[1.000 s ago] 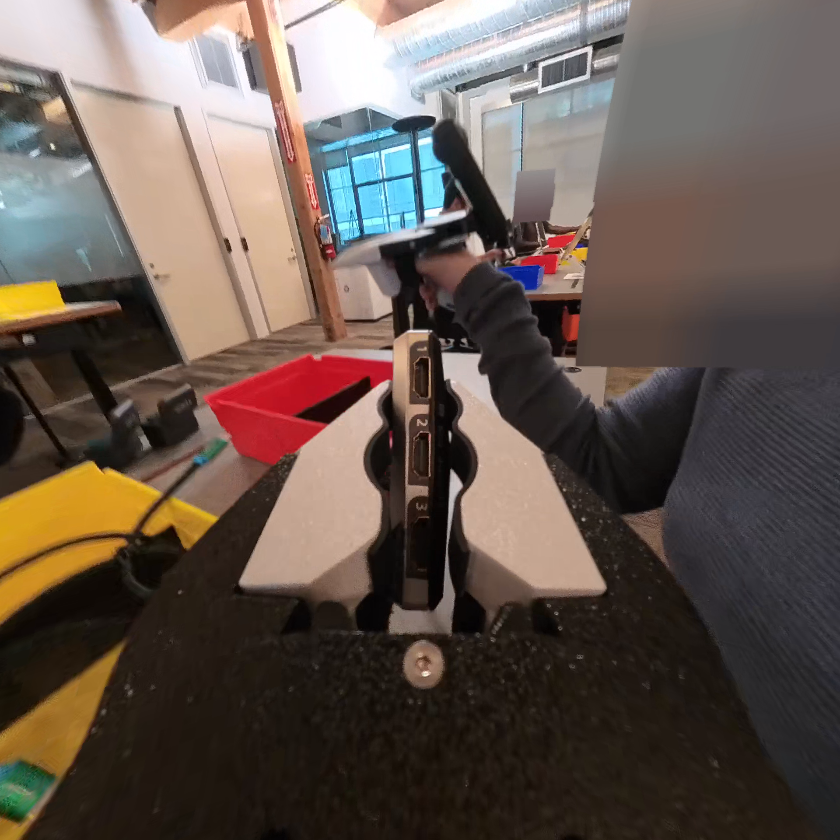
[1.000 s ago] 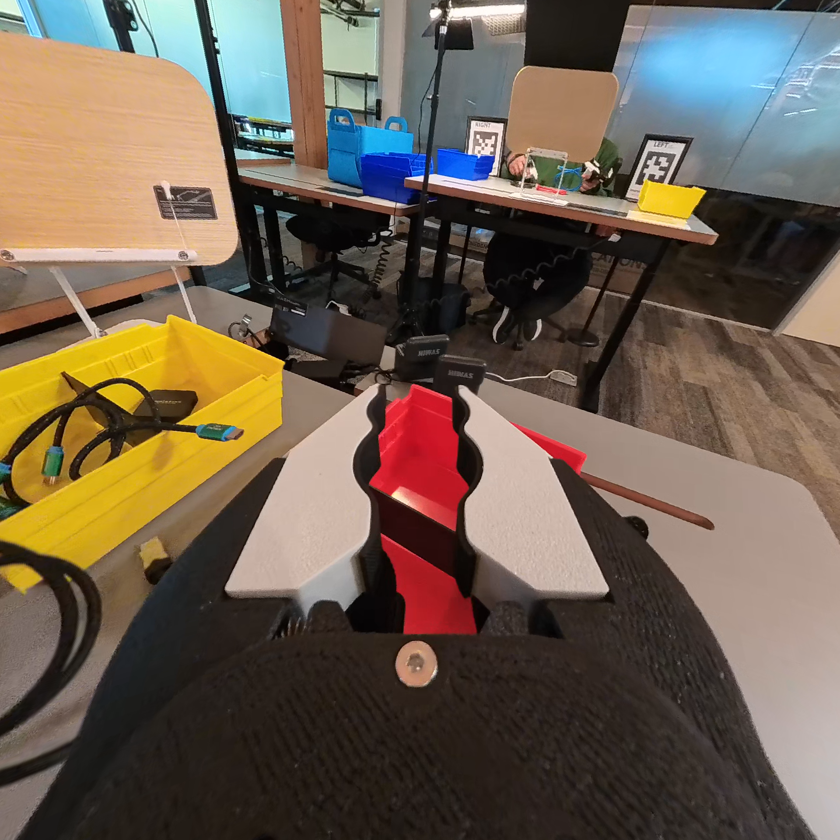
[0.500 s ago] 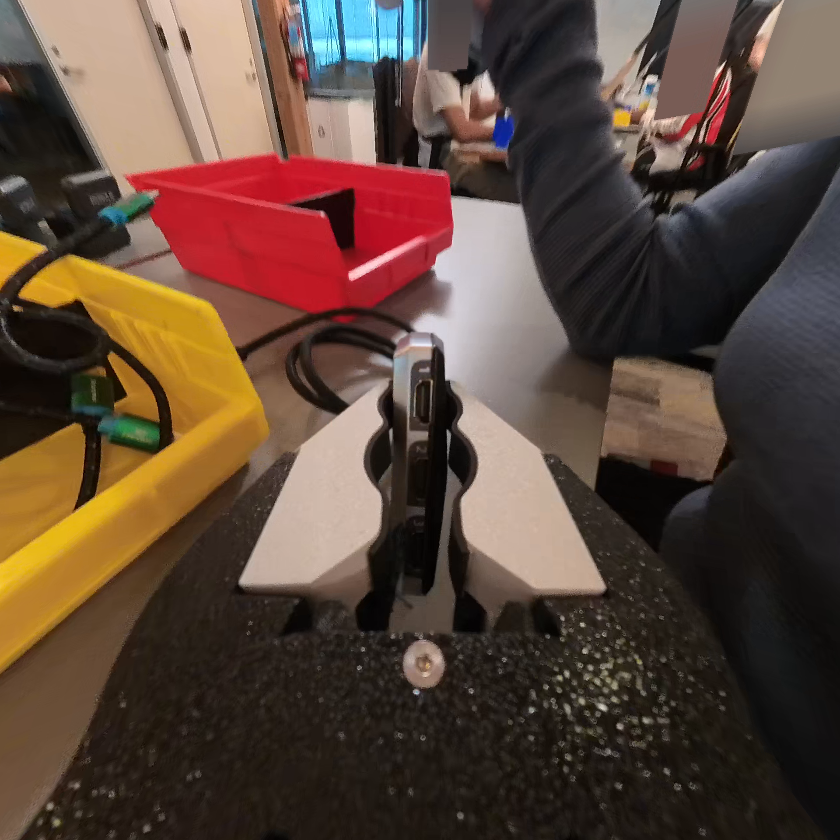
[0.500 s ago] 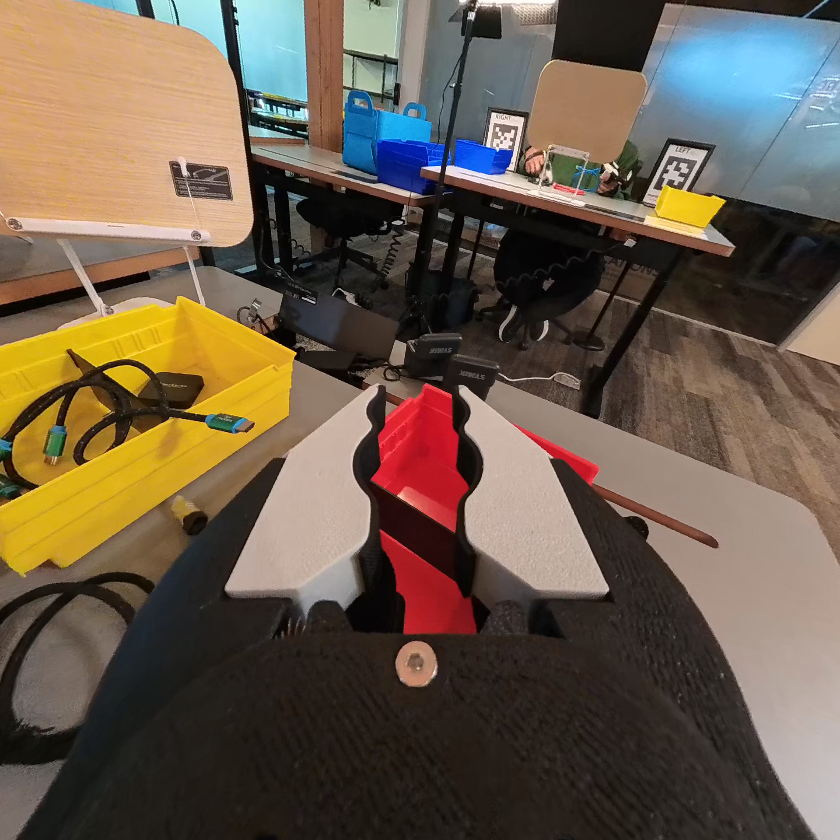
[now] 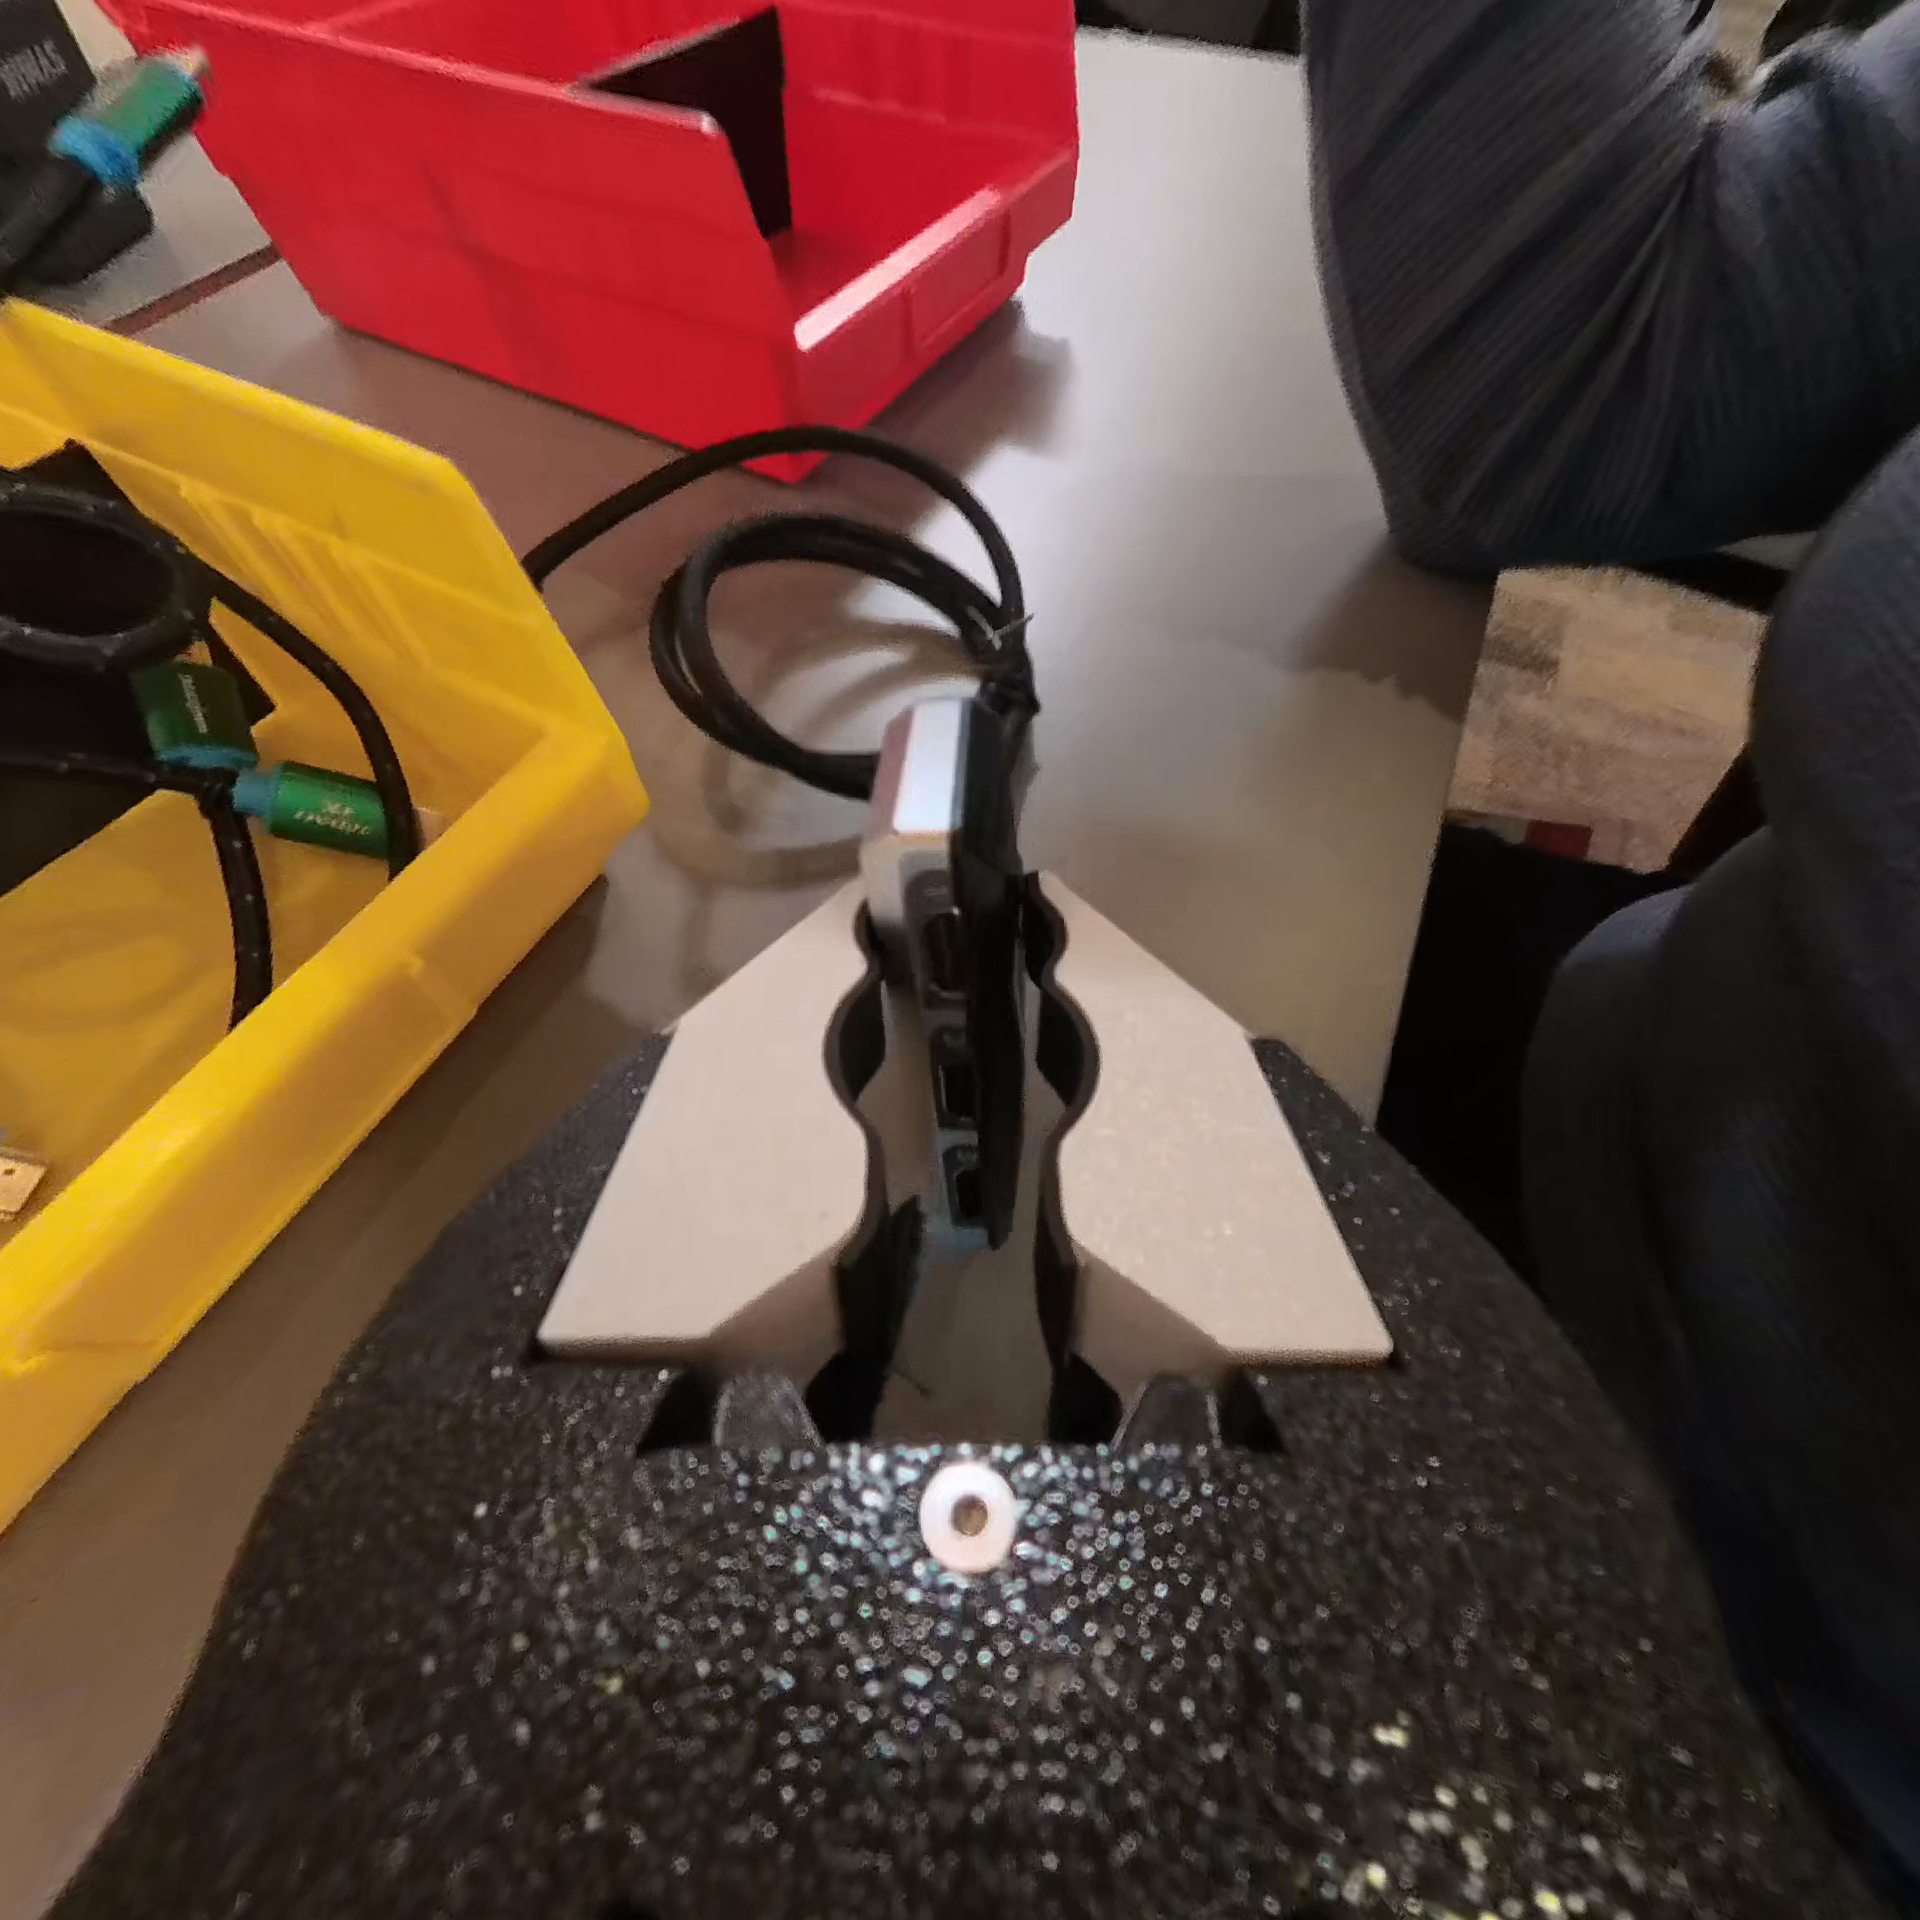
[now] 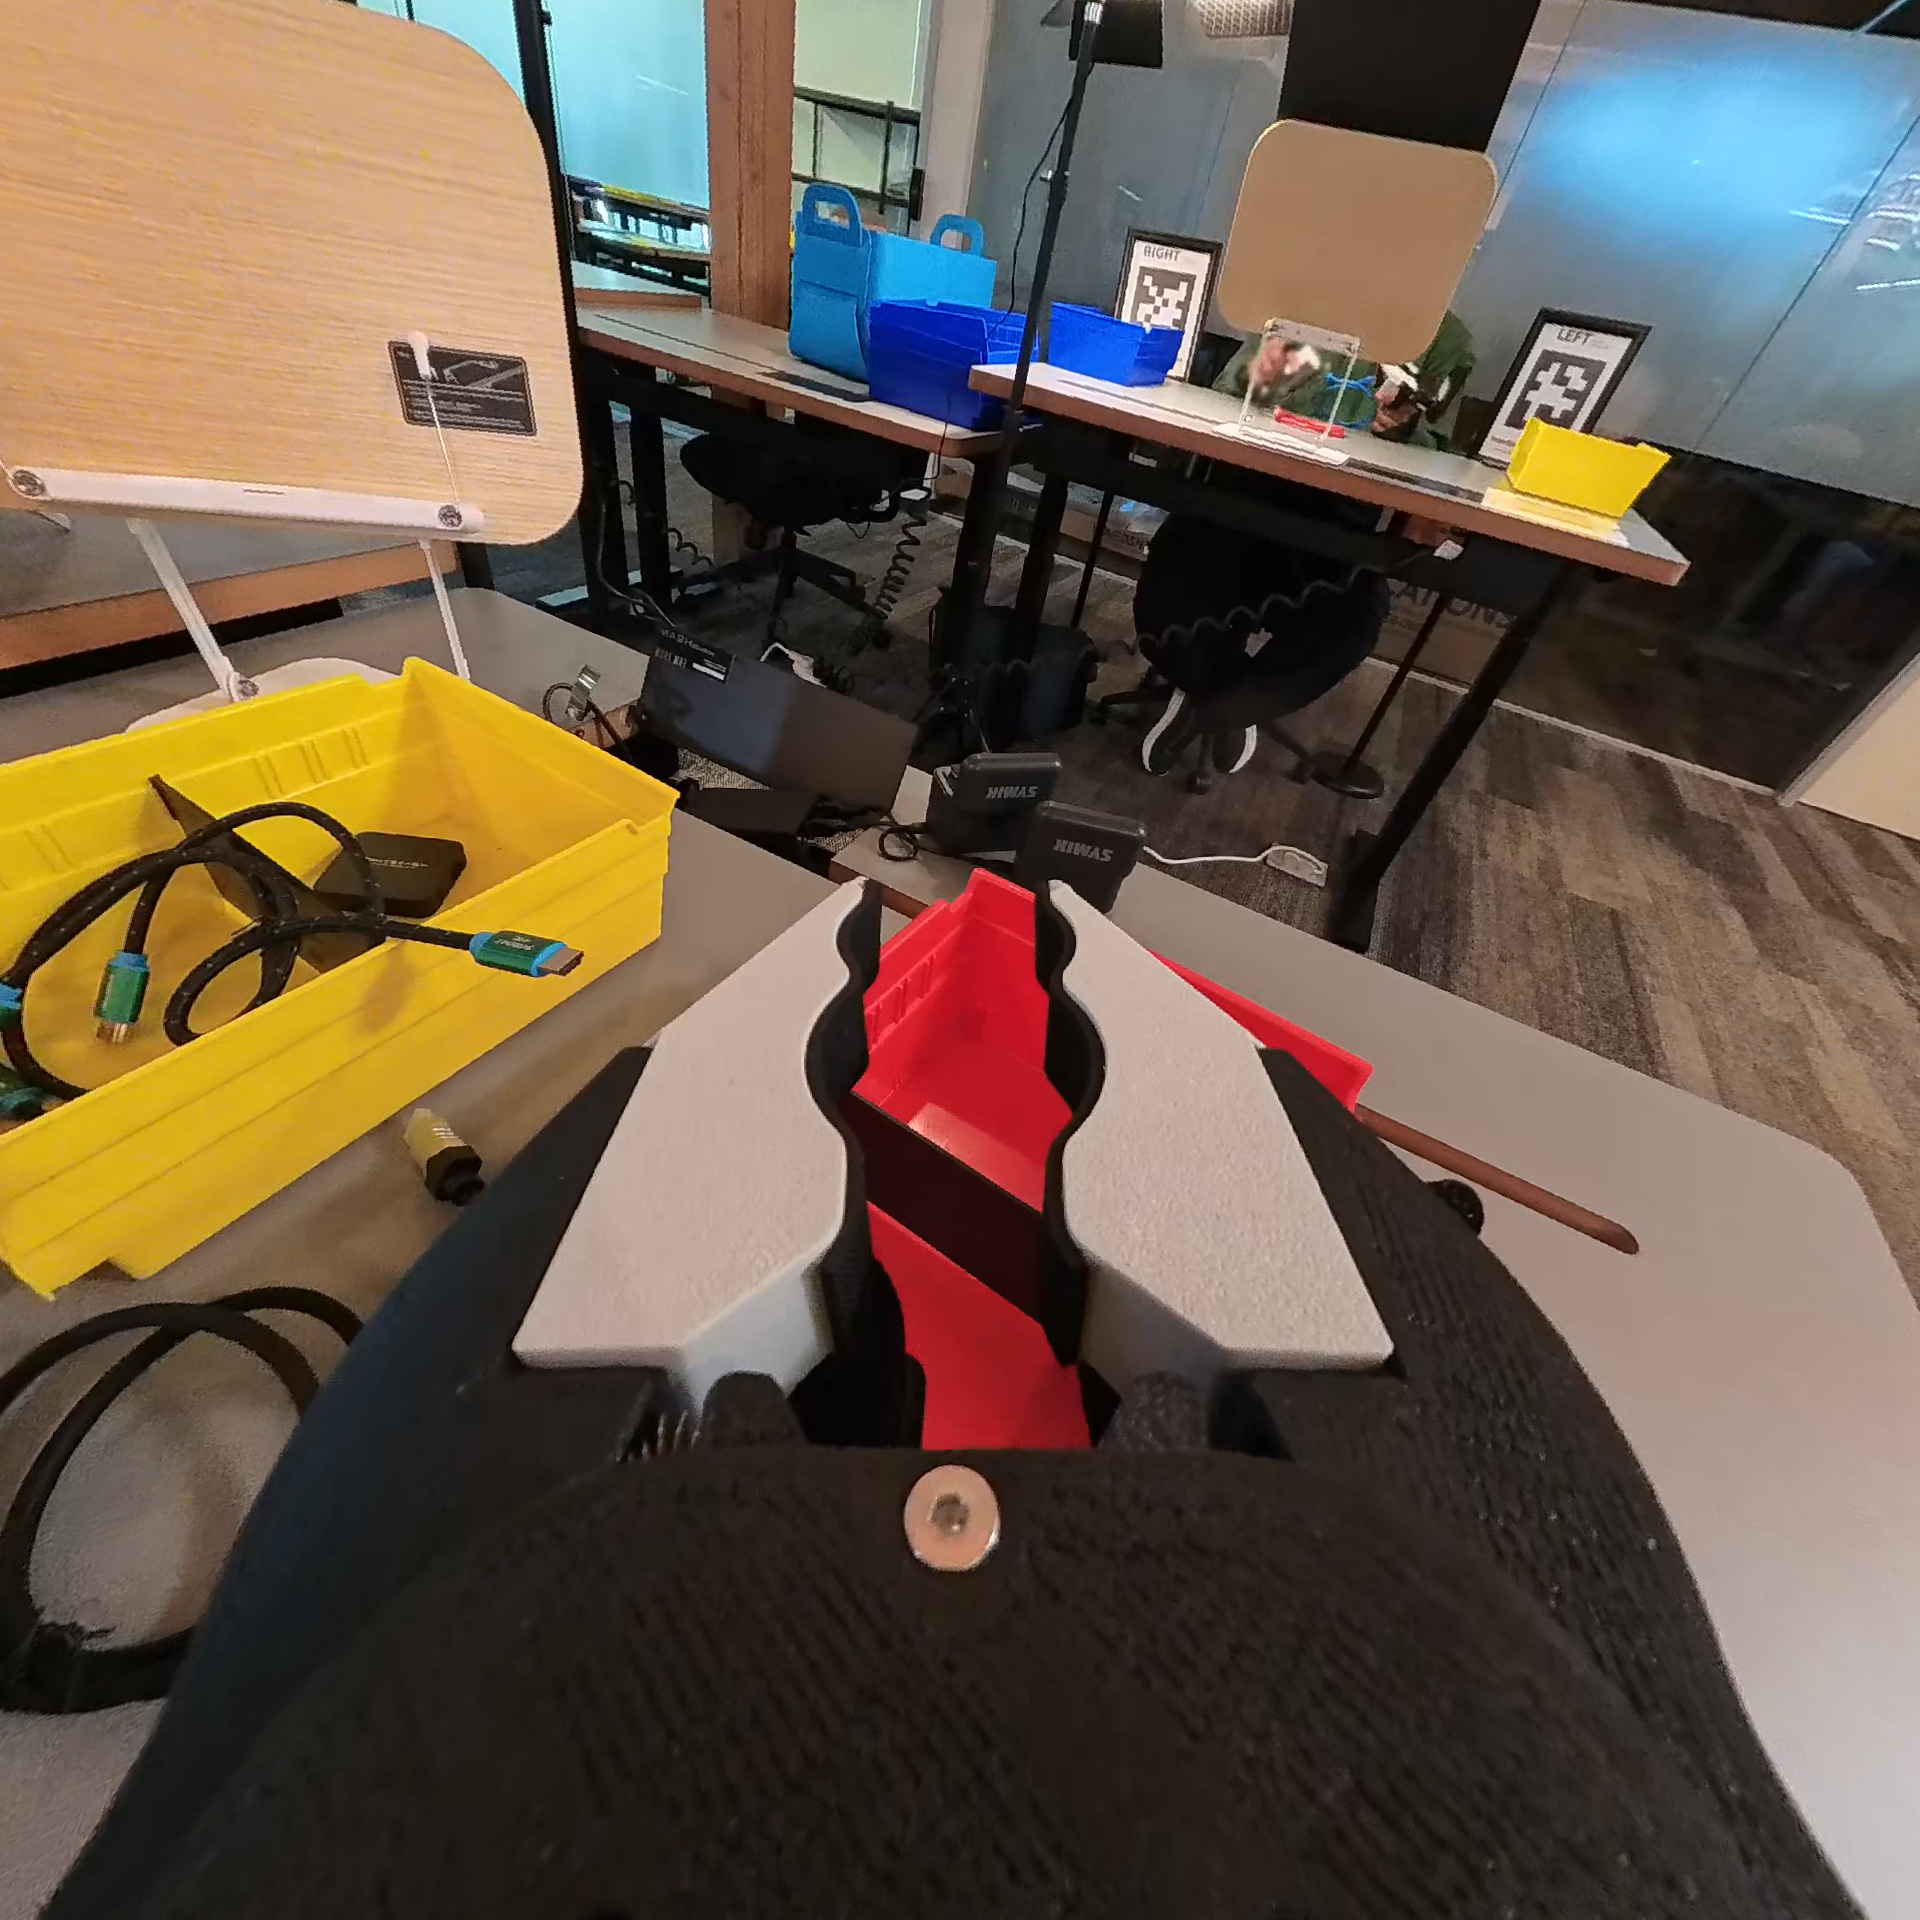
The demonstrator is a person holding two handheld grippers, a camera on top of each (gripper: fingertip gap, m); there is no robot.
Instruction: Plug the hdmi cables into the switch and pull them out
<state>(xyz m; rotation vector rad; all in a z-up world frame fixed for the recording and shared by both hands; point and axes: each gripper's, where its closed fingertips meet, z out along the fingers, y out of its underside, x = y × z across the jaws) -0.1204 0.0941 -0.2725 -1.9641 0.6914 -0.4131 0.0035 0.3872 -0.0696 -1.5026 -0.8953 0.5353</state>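
Observation:
My left gripper (image 5: 951, 904) is shut on a slim silver-and-black HDMI switch (image 5: 951, 935). The switch stands on edge between the fingers, its row of ports facing me, tilted and sticking out past the tips. Just beyond it a coiled black cable (image 5: 831, 582) lies on the table; whether it joins the switch is hidden. The coil also shows in the right wrist view (image 6: 156, 1351). HDMI cables with green plugs (image 5: 312, 821) lie in the yellow bin (image 5: 499, 831). My right gripper (image 6: 951, 904) is open and empty, above the red bin (image 6: 966, 1039).
The red bin (image 5: 623, 208) stands at the back and the yellow bin (image 6: 364, 1039) at the left, with a black box (image 6: 390, 873) inside. A person's blue sleeve (image 5: 1558, 260) fills the right side. A small yellow plug (image 6: 442, 1153) and a brown rod (image 6: 1496, 1195) lie on the table. Across from one pair of fingers to the other is roughly 40 centimetres.
My left gripper has tipped down from the room towards the table and the cable coil. The switch has tilted and slid forward between the fingers. My right gripper has barely moved.

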